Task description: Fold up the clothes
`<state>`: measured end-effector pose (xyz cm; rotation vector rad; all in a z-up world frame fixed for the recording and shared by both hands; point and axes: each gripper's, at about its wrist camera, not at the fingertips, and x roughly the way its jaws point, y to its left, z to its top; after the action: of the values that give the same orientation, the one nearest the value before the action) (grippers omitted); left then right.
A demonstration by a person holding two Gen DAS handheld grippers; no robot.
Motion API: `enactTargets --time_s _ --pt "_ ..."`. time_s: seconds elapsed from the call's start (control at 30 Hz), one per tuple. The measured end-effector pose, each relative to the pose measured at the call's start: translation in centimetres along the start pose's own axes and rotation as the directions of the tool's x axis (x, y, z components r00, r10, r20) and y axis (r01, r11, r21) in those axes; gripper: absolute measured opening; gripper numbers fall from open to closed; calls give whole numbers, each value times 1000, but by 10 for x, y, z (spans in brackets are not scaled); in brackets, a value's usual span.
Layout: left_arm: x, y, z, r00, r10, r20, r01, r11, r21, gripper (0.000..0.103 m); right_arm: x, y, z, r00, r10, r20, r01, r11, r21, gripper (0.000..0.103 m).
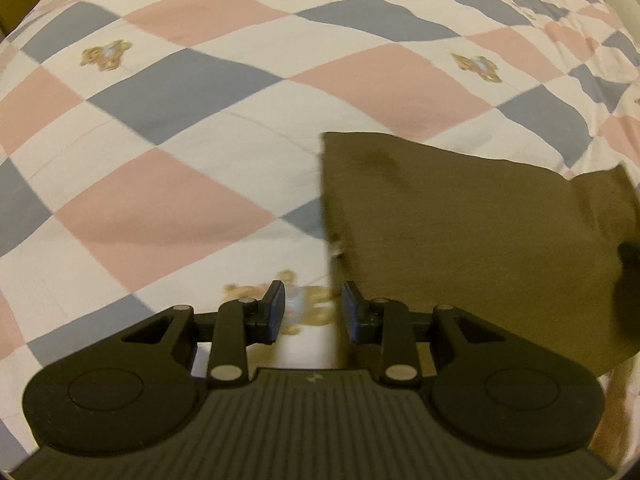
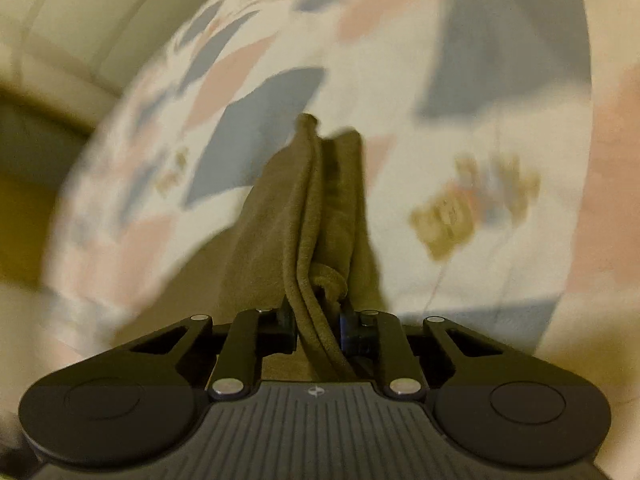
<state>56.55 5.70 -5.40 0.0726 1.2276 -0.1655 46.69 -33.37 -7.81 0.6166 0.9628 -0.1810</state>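
Checkered quilt (image 1: pixel 168 92), pink, blue-grey and white squares with small bear prints, fills the ground beneath both tongs. Olive-brown garment (image 1: pixel 460 232): flat, smooth, straight left edge, lying ahead and right of the left gripper (image 1: pixel 314 308). Left jaws partly spread, nothing pinched; that edge runs just inside the right pad. Right gripper (image 2: pixel 318 320) pinches bunched, hemmed folds of the garment (image 2: pixel 316 208), view blurred.

The right claw (image 2: pixel 318 320) pinches a bunched olive-brown garment (image 2: pixel 320 208) between its two fingers, thick folded edges running through the gap. The cloth rises ahead in a narrow ridge over a bed cover (image 2: pixel 500 100) checked in pink, blue and white, with a blurred bear motif (image 2: pixel 460 208) to the right.
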Motion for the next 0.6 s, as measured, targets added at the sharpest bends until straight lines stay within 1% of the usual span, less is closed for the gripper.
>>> enactTargets --time_s 0.03,0.07,0.1,0.13,0.2,0.27,0.3,0.33,0.37,0.4,0.43,0.5,0.53,0.6 --pt "-1 7 -1 1000 -2 2 2 1000 -6 26 -5 29 -3 997 -75 33 79 989 -126 17" --pt "-2 15 -2 1000 -3 4 3 1000 -11 27 -9 58 -7 987 -145 75 160 956 -246 17" --pt "-4 22 -2 1000 -5 5 5 1000 -17 27 -14 87 -10 970 -208 126 240 902 -359 17" --pt "-4 29 -3 1000 -6 5 6 1000 -26 27 -16 114 -17 954 -245 172 298 839 -455 17" --pt "-6 43 -4 1000 -10 4 10 999 -42 26 -13 162 -47 948 -232 220 318 741 -592 17" --pt "-9 55 -6 1000 -23 3 23 998 -62 26 -2 199 -76 951 -209 229 310 671 -674 17" --pt "-10 61 -7 999 -34 2 34 997 -69 26 5 213 -90 956 -198 214 292 642 -709 19" --pt "-12 66 -9 999 -44 1 44 996 -76 26 13 222 -101 966 -188 178 258 638 -726 24" --pt "-13 69 -11 999 -55 -2 54 996 -77 26 24 229 -110 974 -186 126 218 642 -735 29" --pt "-13 72 -12 998 -65 -6 64 995 -78 26 34 233 -117 979 -186 80 183 643 -743 39" --pt "-14 73 -14 997 -76 -6 76 994 -79 26 41 233 -122 983 -178 37 146 653 -743 57" --pt "-14 73 -17 994 -112 -9 111 990 -87 26 41 225 -126 991 -127 -36 65 705 -707 67" --pt "-14 72 -18 991 -137 -12 135 986 -94 26 35 221 -126 993 -99 -57 34 731 -682 69" --pt "-15 66 -19 976 -219 -13 216 969 -119 26 22 211 -119 994 -20 -104 -49 784 -619 69"
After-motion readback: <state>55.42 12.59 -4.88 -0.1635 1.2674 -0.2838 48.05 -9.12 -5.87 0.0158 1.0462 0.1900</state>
